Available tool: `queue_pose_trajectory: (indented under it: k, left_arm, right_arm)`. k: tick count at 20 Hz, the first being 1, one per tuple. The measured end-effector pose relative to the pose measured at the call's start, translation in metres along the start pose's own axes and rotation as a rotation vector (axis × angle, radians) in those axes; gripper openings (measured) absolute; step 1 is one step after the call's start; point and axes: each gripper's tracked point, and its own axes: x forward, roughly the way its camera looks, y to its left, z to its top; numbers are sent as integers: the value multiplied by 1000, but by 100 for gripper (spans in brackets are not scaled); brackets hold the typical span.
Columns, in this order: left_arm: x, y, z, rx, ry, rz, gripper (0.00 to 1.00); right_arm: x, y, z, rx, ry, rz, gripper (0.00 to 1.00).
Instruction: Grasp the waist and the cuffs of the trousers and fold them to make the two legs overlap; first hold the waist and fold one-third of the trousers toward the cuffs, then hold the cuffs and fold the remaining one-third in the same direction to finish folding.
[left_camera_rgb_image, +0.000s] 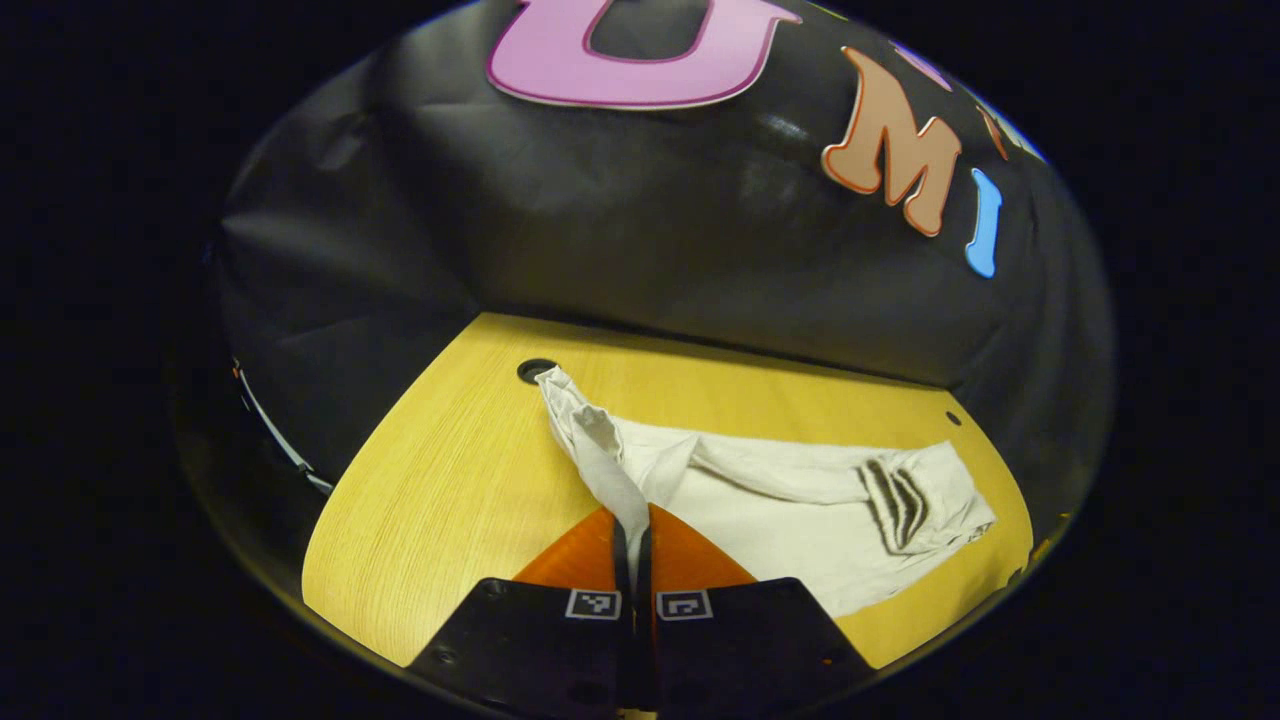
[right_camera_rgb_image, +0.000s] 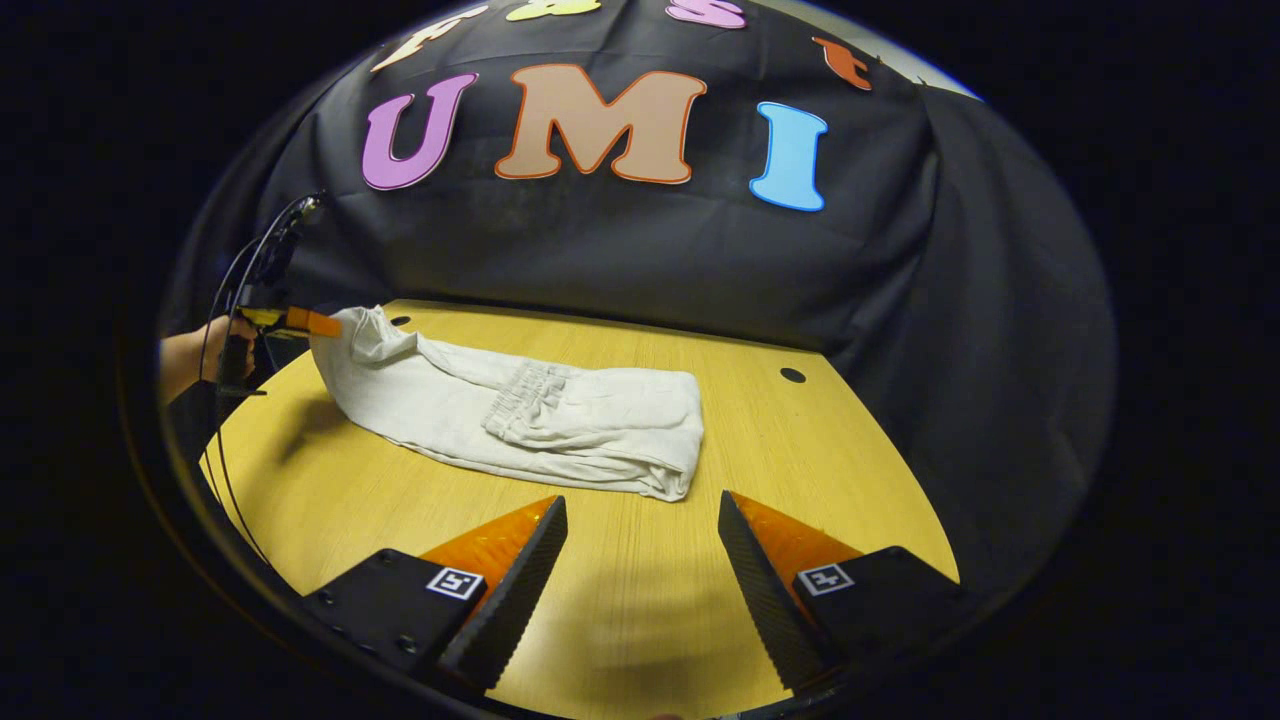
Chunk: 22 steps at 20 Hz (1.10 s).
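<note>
Trousers: pale cream trousers (right_camera_rgb_image: 520, 415) lie on the desk, partly folded, the elastic waist (right_camera_rgb_image: 525, 395) turned over on top of the legs and a rounded fold at the end nearest the right gripper.
Cuff end: the far end (right_camera_rgb_image: 365, 335) is lifted off the desk and bunched; in the left gripper view a strip of this cloth (left_camera_rgb_image: 610, 470) runs down into the left gripper.
Left gripper: the left gripper (left_camera_rgb_image: 633, 545) has its fingers together, clamped on the cloth; in the right gripper view it (right_camera_rgb_image: 300, 322) shows at the raised end, held by a hand (right_camera_rgb_image: 225, 345).
Right gripper: the right gripper (right_camera_rgb_image: 640, 560) is spread wide and holds nothing, above bare desk just short of the trousers' folded end.
Desk: light yellow wood-grain desk (right_camera_rgb_image: 620, 600) with small dark round holes (right_camera_rgb_image: 792, 375).
</note>
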Motion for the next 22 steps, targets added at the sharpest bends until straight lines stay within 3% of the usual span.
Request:
queue_pose_trajectory:
  k: [13, 22]
  left_arm:
    - [-14, -176, 79, 124, -135, -87, 0]
    - [-2, -278, 77, 175, -125, -172, 0]
  right_arm:
    - [28, -80, -1, 27, -17, 102, 98]
    - [28, -134, -11, 40, -24, 102, 98]
